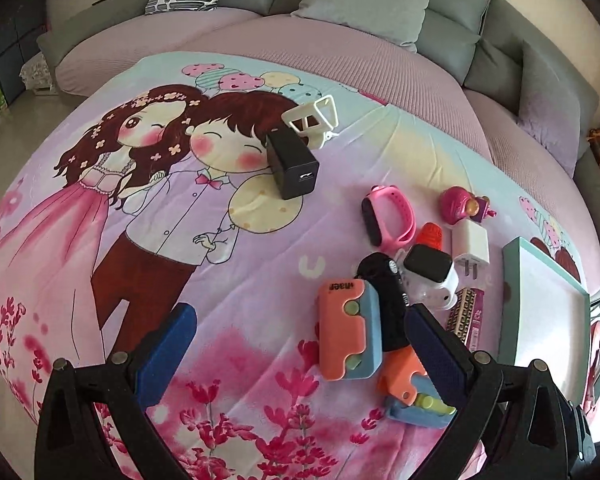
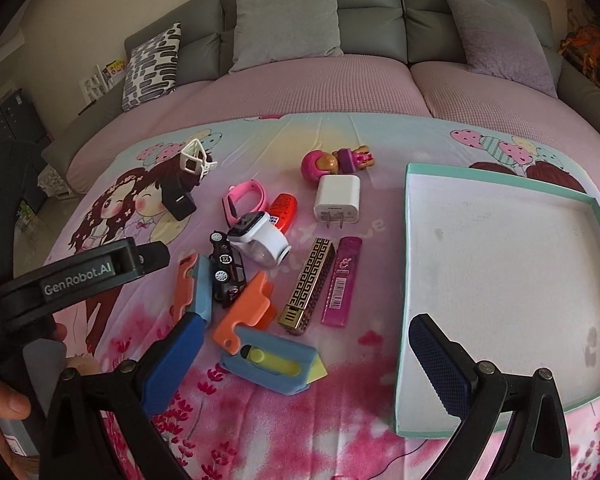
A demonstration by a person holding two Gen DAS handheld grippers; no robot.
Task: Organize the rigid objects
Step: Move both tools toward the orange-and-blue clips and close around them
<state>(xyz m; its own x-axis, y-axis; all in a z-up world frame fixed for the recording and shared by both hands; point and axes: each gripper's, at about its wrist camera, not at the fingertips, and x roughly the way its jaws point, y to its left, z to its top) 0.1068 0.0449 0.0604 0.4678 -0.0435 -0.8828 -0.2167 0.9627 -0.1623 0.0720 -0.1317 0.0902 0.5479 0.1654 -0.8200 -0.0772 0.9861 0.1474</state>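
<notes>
Teal-rimmed tray (image 2: 504, 264) sits bare beside crowded toys — black car (image 2: 226, 270) wedged between orange-blue blocks (image 2: 192, 288) — both tools spread apart.

Teal-rimmed white tray (image 2: 500, 264); gold-patterned, perhaps black, tube (image 2: 308, 284).

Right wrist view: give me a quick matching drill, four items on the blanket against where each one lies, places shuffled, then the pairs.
Things:
1. white charger
2. black toy car
3. gold patterned tube
4. white frame piece

Places:
A. leaning on the black adapter
B. beside the purple case
C. just below the pink figure
D. between the two orange-and-blue pieces

Pairs: 1-C, 2-D, 3-B, 4-A
</notes>
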